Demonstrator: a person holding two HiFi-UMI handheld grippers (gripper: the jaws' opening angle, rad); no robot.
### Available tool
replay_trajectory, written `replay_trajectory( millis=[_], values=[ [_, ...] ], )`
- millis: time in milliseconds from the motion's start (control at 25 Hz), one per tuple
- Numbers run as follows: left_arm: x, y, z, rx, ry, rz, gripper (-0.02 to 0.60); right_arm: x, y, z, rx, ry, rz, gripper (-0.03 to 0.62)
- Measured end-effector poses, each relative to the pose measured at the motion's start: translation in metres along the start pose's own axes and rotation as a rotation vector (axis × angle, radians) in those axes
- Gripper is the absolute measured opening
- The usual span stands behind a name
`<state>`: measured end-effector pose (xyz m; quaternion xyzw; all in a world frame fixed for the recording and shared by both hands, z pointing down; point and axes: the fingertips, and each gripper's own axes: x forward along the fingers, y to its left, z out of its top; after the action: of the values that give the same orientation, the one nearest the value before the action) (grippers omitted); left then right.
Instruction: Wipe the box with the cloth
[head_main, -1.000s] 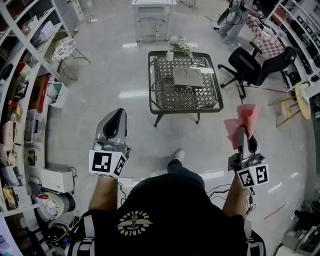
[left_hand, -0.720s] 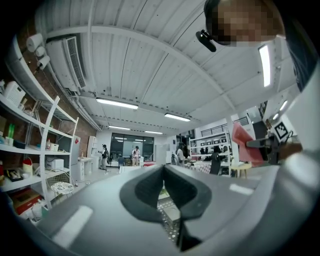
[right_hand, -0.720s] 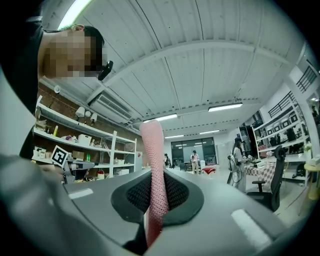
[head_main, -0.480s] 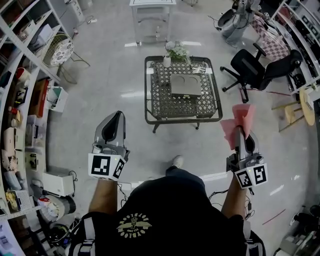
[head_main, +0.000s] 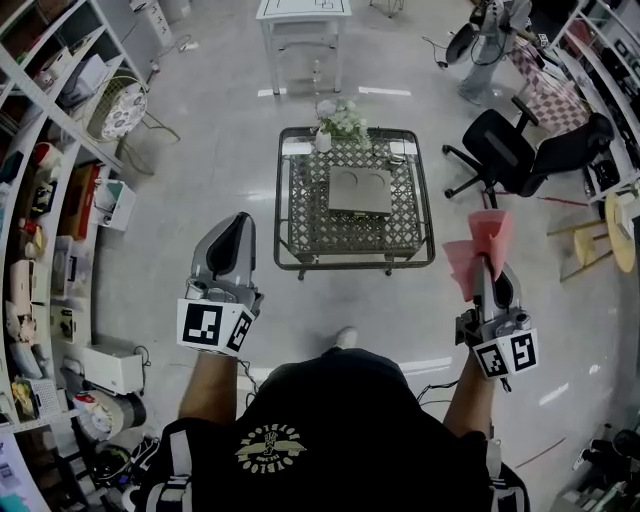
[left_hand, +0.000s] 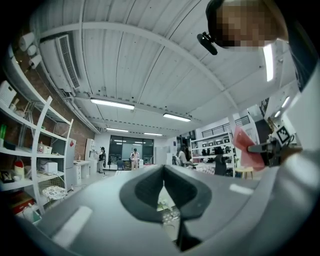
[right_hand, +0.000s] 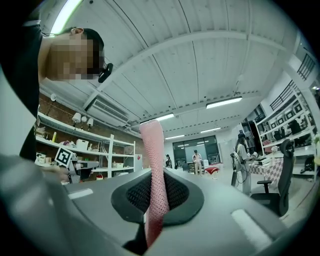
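Observation:
The flat grey box (head_main: 359, 190) lies on a low metal lattice table (head_main: 300, 215) ahead of me, well beyond both grippers. My right gripper (head_main: 486, 266) is shut on a pink cloth (head_main: 478, 246), which sticks up out of its jaws (right_hand: 157, 172); the cloth (right_hand: 152, 150) is pinched between the dark pads. My left gripper (head_main: 240, 224) is held out at the left with its jaws together and nothing in them (left_hand: 162, 169). The cloth (left_hand: 247, 148) also shows at the right of the left gripper view. Both grippers hover above the floor, short of the table.
A small potted plant (head_main: 338, 120) stands at the table's far edge. A black office chair (head_main: 505, 140) is to the right of the table, shelving (head_main: 45, 190) runs along the left, a white table (head_main: 300, 20) stands farther back, and a round stool (head_main: 622, 228) is at the right.
The table with the box has shifted left and lower in the head view as the person steps. Both grippers keep their pose; the cloth stays gripped.

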<state>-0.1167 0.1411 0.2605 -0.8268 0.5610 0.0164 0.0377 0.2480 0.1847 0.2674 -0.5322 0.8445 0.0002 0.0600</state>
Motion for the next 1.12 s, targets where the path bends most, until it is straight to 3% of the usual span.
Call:
replay_trajectory(
  millis=[440,840,1120],
  values=[
    [0.061,-0.044,-0.025,0.014,0.043,0.068,0.0,0.026,-0.104,-0.018,0.073,-0.009,0.051,0.017],
    [0.055,-0.018,-0.026,0.023,0.064,0.113,0.0,0.057,-0.086,-0.024,0.08,-0.001,0.102,0.017],
    [0.076,0.008,-0.023,0.026,0.055,0.079,0.0,0.079,-0.074,-0.022,0.076,-0.012,0.076,0.017]
  ],
)
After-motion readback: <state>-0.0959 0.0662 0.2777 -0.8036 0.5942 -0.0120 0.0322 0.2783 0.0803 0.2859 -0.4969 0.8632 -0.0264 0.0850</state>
